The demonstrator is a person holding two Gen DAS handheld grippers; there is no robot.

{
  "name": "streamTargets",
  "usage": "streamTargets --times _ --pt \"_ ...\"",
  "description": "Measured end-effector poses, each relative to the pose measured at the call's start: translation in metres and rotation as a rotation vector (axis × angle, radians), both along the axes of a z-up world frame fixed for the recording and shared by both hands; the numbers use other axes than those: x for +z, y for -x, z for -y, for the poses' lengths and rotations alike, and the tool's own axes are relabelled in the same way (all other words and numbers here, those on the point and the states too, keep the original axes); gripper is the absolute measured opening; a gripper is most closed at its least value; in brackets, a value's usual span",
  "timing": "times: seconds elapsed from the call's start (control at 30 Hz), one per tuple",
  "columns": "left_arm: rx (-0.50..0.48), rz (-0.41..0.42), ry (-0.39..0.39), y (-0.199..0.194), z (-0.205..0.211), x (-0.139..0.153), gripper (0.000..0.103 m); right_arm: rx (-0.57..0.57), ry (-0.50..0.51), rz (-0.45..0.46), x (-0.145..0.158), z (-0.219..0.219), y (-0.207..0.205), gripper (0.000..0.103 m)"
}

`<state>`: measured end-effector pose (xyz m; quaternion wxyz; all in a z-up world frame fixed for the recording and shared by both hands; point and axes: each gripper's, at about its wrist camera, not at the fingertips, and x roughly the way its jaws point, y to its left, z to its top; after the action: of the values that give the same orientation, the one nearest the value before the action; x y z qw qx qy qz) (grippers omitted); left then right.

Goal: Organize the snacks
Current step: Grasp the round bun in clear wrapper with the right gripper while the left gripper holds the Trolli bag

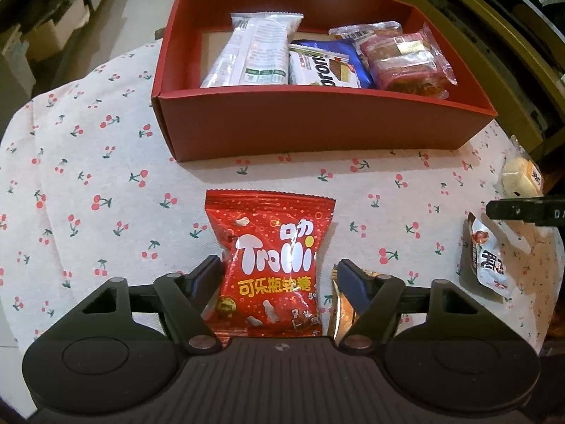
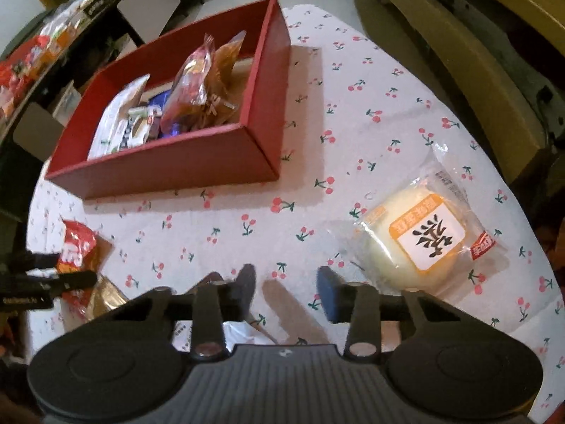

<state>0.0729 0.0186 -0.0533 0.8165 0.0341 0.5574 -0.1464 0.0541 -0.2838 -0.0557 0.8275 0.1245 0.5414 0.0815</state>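
Observation:
A red Trolli candy bag [image 1: 272, 265] lies flat on the cherry-print cloth between the fingers of my left gripper [image 1: 279, 268]. The left finger touches its edge, the right finger stands a little off it, so the jaws are open. A gold wrapper [image 1: 340, 307] peeks out beneath the bag. My right gripper [image 2: 286, 282] hovers low over bare cloth, jaws apart, nothing between the tips. A white packet [image 2: 243, 334] lies partly hidden under its left finger. A wrapped pale bun [image 2: 420, 236] rests just right of that gripper.
The red box [image 1: 317, 130] stands at the back of the table, holding several wrapped snacks. The white packet [image 1: 489, 265] and the bun [image 1: 519, 176] lie near the table's right edge. Shelves and furniture surround the round table.

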Motion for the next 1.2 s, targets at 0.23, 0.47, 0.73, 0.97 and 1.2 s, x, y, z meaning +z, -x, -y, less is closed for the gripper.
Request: streamTargets --times 0.23,0.47,0.73,0.97,1.2 --pt "0.017 -0.002 0.005 -0.001 -0.002 0.003 0.064 0.021 -0.014 0.036 0.013 -0.004 0.006 0.022" --pt "0.002 -0.013 0.006 -0.001 0.001 0.002 0.069 0.016 -0.097 0.149 0.054 0.009 0.016 0.043" --pt "-0.037 -0.010 -0.005 0.002 0.012 -0.001 0.073 0.048 0.066 0.146 0.054 0.021 0.000 0.077" --pt "-0.053 -0.004 -0.028 0.000 0.025 -0.004 0.083 0.114 0.233 0.071 0.029 0.030 -0.025 0.089" --pt "-0.077 -0.011 -0.023 -0.001 0.034 -0.005 0.084 0.146 0.256 0.068 0.025 0.035 -0.025 0.093"
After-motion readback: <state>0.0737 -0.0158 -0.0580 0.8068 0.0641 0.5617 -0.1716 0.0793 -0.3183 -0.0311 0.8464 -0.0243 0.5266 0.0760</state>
